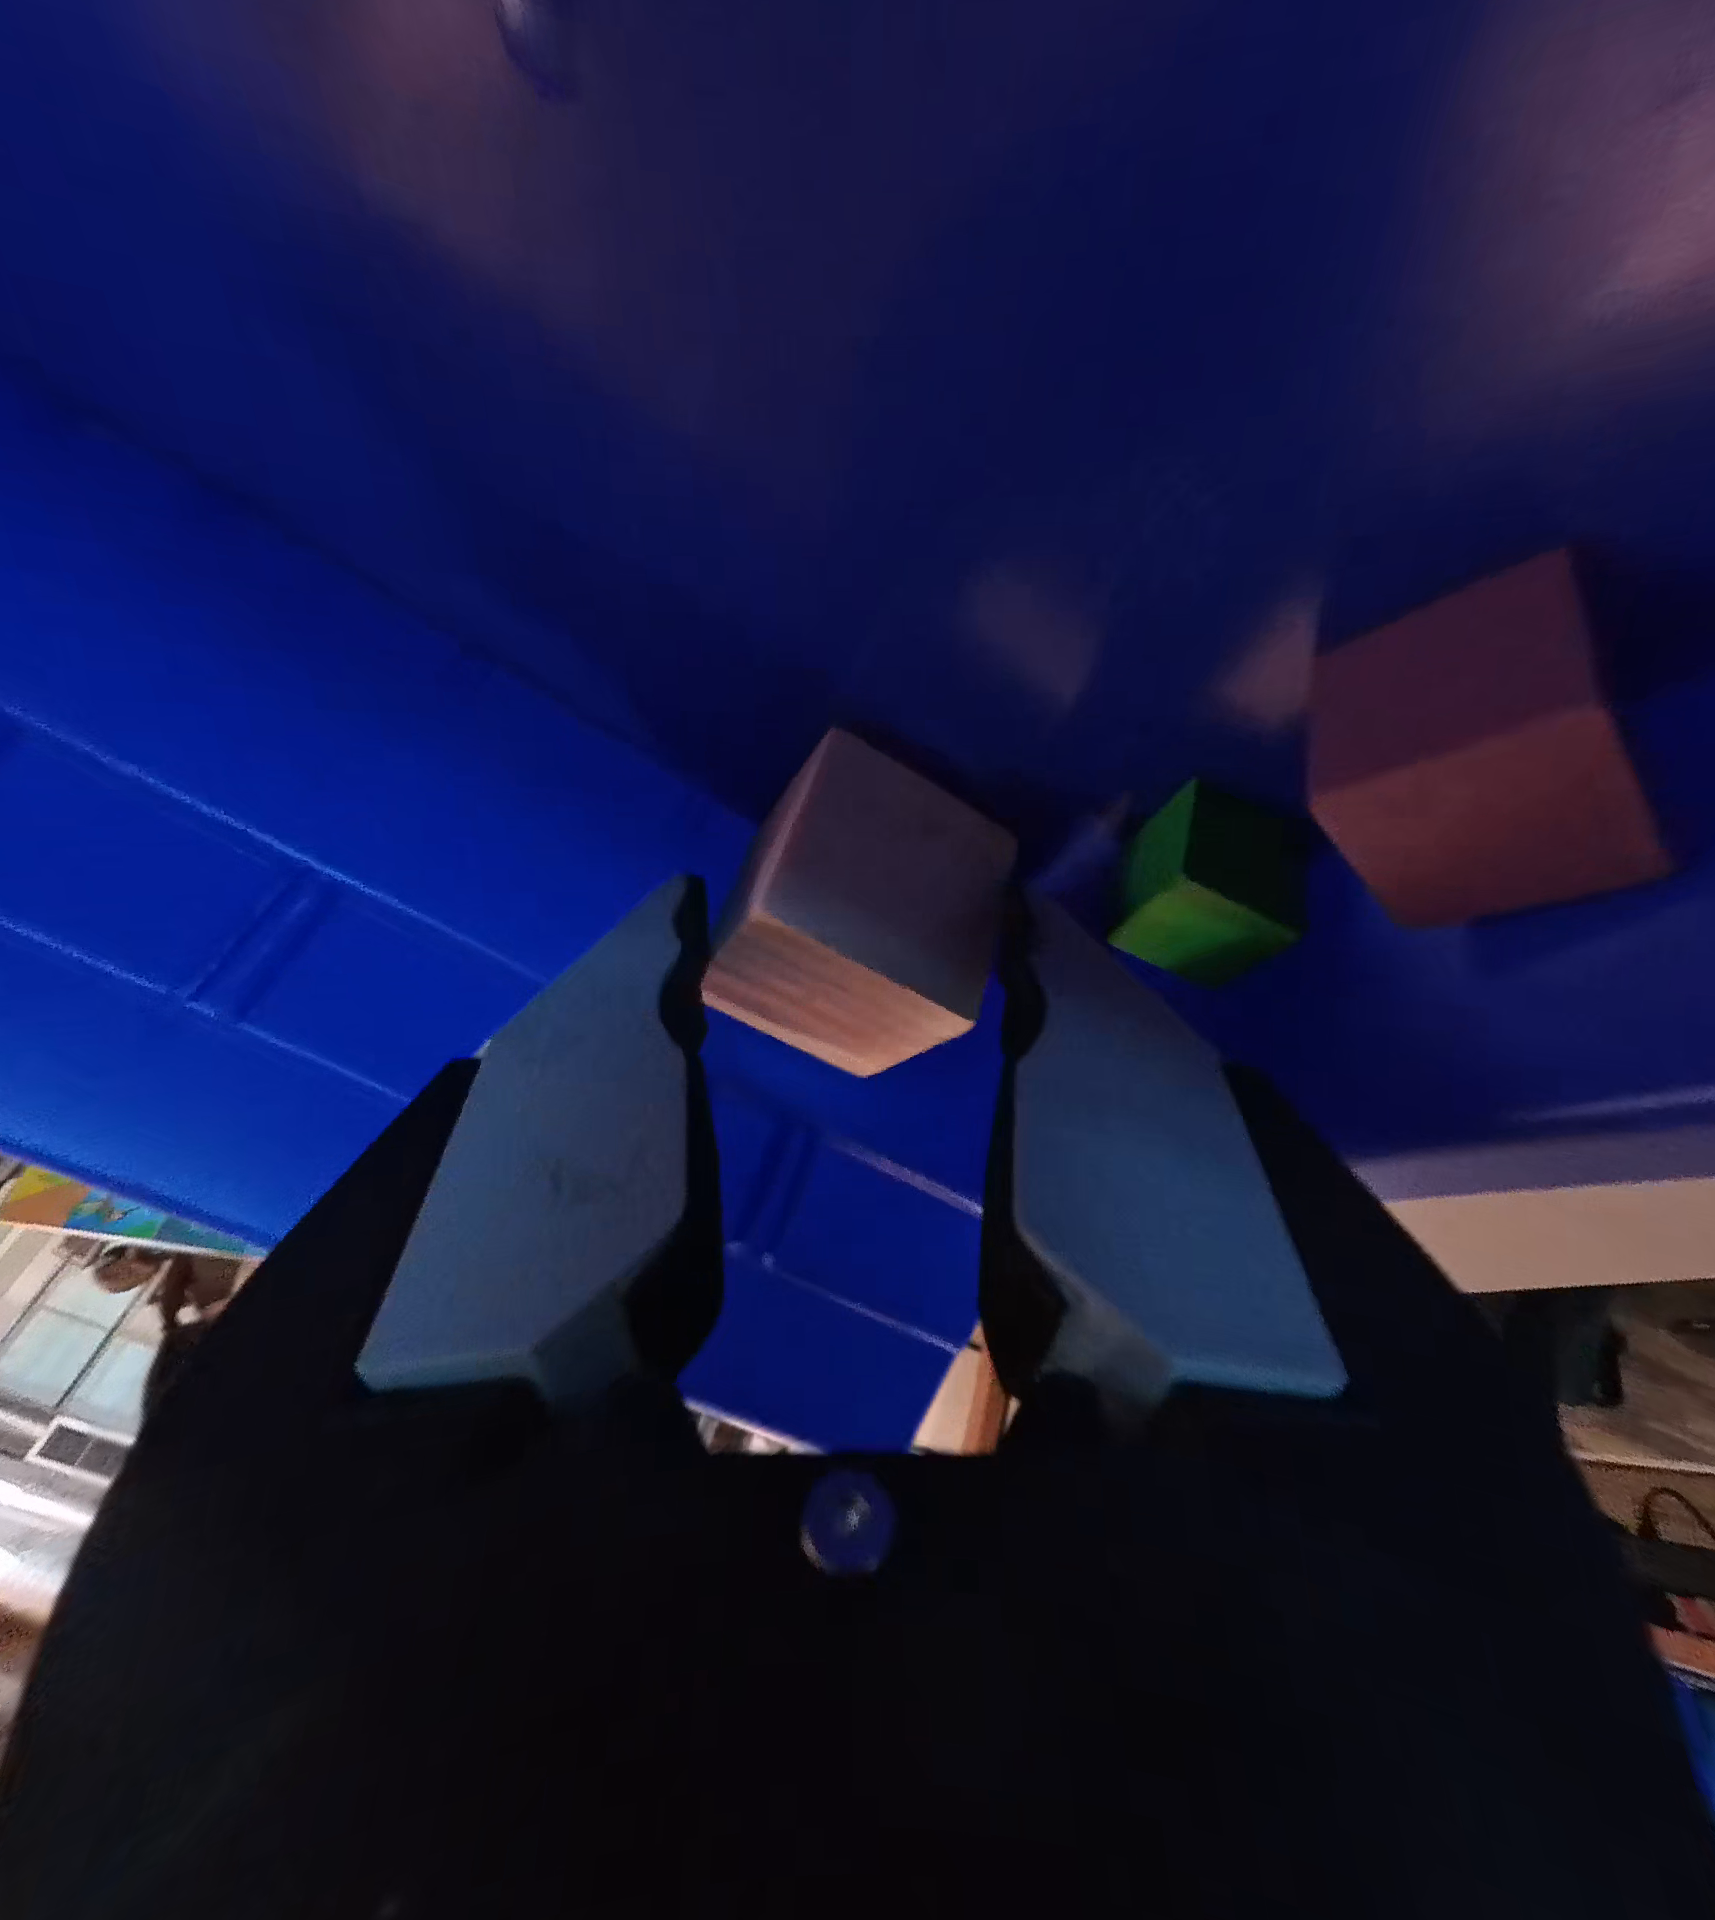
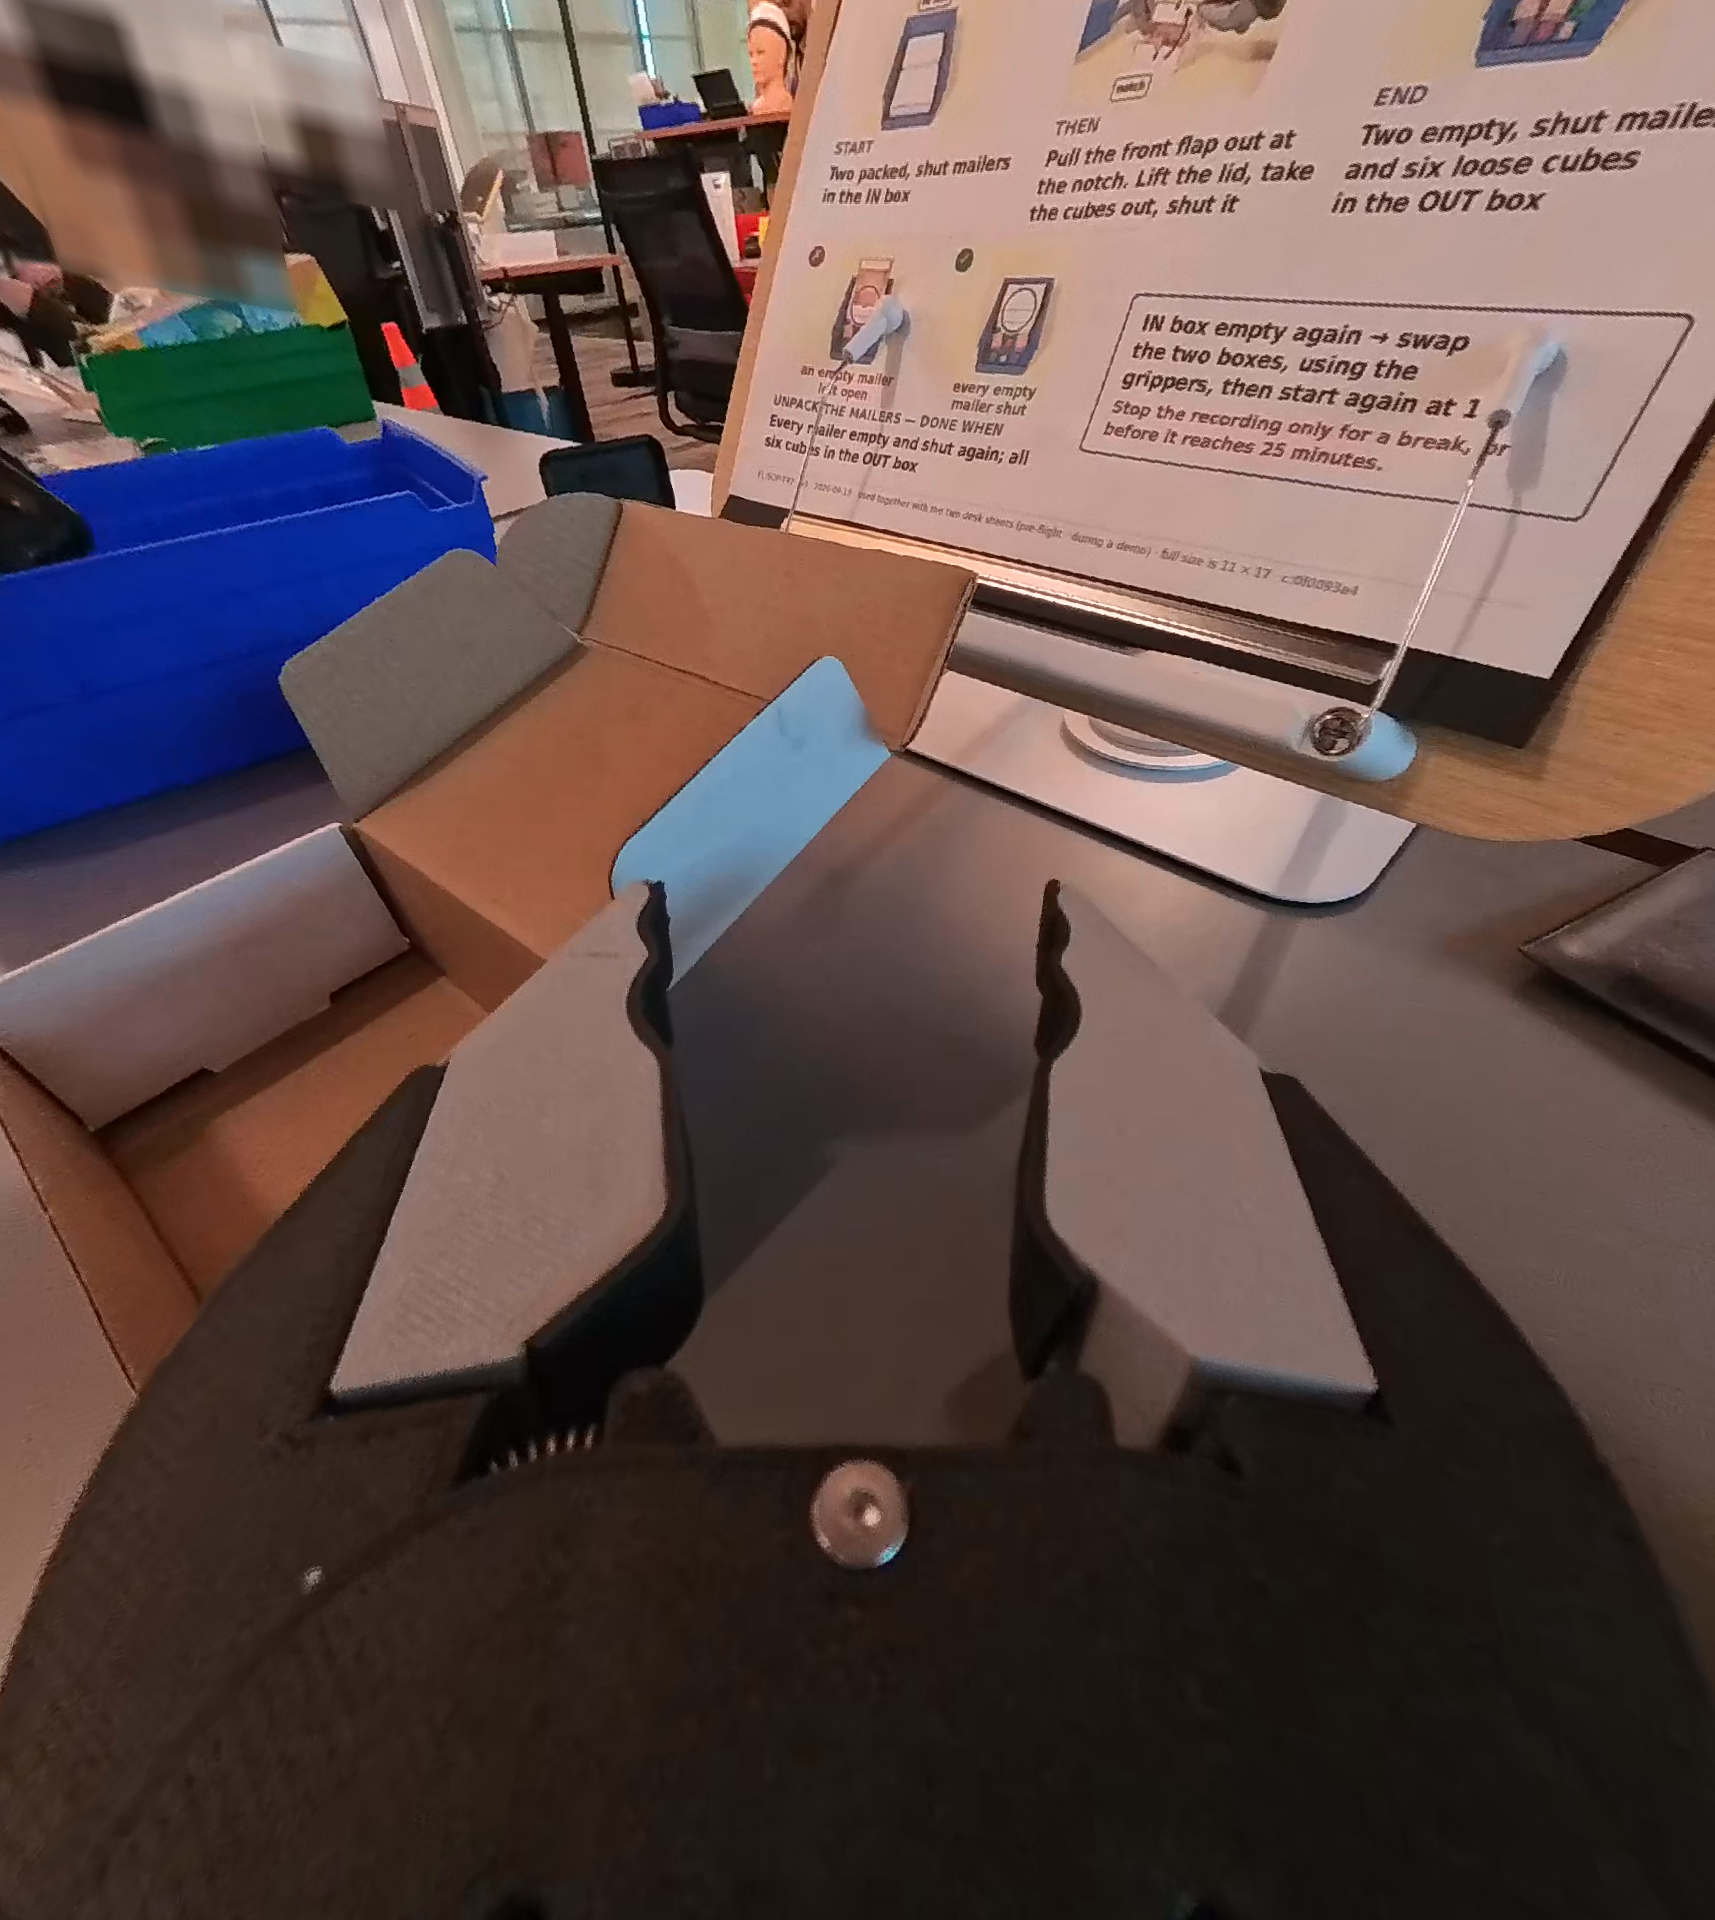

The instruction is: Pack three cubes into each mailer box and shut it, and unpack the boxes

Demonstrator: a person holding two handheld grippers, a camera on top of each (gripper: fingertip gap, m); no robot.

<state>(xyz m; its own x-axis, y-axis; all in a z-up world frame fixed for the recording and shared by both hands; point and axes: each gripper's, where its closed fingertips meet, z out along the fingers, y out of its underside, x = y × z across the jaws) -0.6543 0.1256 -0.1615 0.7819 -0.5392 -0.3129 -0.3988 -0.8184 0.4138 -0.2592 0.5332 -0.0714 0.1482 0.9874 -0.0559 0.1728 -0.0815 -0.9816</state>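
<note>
Left gripper (image 1: 848, 940) fingers spread around one wooden cube (image 1: 858, 904) inside the blue bin (image 1: 313, 727); contact unclear. Beyond: one green cube (image 1: 1211, 883), one brown cube (image 1: 1476, 738). Right gripper (image 2: 853, 940) fingers wide, empty, above the desk (image 2: 1455, 1091); one open mailer box (image 2: 520, 790) beside.

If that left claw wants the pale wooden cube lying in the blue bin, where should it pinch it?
Probably across two opposite flat side faces of the pale wooden cube, coming straight in along the left gripper, whose open fingers already flank it. The cube sits corner-on, so a slight wrist turn would square the pads. The small green cube lies near the right-hand finger; keep clear.
</note>
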